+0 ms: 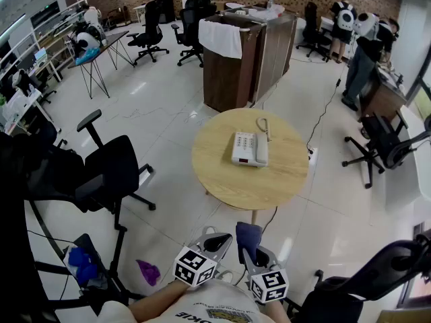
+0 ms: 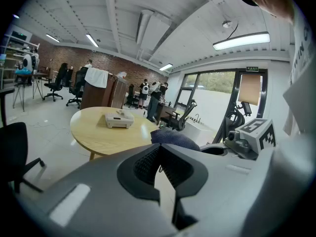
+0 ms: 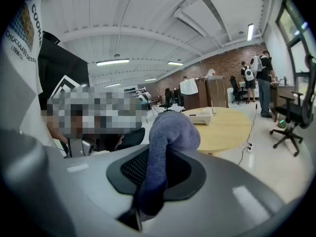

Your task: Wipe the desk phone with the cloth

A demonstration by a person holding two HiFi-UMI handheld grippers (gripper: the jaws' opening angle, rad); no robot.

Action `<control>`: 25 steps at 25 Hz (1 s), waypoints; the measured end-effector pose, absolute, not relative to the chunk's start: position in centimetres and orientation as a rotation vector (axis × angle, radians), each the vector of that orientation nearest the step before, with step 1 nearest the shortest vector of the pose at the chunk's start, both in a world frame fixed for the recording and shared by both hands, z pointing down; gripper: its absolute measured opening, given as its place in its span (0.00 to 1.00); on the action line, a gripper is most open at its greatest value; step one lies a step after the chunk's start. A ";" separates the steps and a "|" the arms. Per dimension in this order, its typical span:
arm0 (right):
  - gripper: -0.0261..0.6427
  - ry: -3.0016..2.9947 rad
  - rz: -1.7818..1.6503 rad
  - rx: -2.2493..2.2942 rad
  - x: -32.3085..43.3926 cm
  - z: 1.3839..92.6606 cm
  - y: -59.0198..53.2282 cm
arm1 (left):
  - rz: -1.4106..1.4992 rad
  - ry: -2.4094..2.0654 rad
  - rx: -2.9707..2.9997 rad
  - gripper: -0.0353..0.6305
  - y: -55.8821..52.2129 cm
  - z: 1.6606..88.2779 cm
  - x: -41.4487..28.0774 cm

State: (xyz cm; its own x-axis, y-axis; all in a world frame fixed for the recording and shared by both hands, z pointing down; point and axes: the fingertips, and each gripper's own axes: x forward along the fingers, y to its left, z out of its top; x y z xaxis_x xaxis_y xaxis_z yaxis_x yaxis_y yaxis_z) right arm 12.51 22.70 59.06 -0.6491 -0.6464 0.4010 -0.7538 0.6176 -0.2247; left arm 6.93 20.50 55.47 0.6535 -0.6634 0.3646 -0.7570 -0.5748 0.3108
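The phone sits near the middle of the round tabletop, well apart from both tools, which hang close to the person's body. The right hand-held gripper is clamped on the blue cloth, pinching only its lower part while the bulk flops over the tips. Pressed into a wipe, it may well drag loose. The left hand-held gripper has its jaws together on nothing, so the unbraced phone could slide, or its handset could be knocked off the cradle.

A round wooden table stands on white tiled floor, a black office chair left, a brown cabinet behind.
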 end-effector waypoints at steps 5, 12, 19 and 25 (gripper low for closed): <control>0.14 -2.560 0.542 1.145 11.8 58.8 19.9 | 0.288 -1.111 2.421 0.04 17.7 55.7 6.2; 0.14 -2.550 0.554 1.152 10.8 58.4 15.3 | 0.269 -1.091 2.430 0.04 12.5 55.3 5.7; 0.14 -2.522 0.528 1.173 9.9 57.4 9.2 | 0.247 -1.049 2.438 0.04 6.4 54.8 5.4; 0.14 -2.492 0.509 1.231 8.9 56.5 4.1 | 0.223 -0.988 2.466 0.04 1.2 54.3 4.8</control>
State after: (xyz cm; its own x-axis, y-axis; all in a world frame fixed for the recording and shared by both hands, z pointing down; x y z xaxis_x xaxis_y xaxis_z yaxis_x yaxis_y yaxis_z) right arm 8.95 4.08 56.51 -0.5804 -0.6935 0.4269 -0.8054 0.5664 -0.1748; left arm 4.77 1.24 54.32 0.7274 -0.6092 0.3158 -0.6858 -0.6293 0.3656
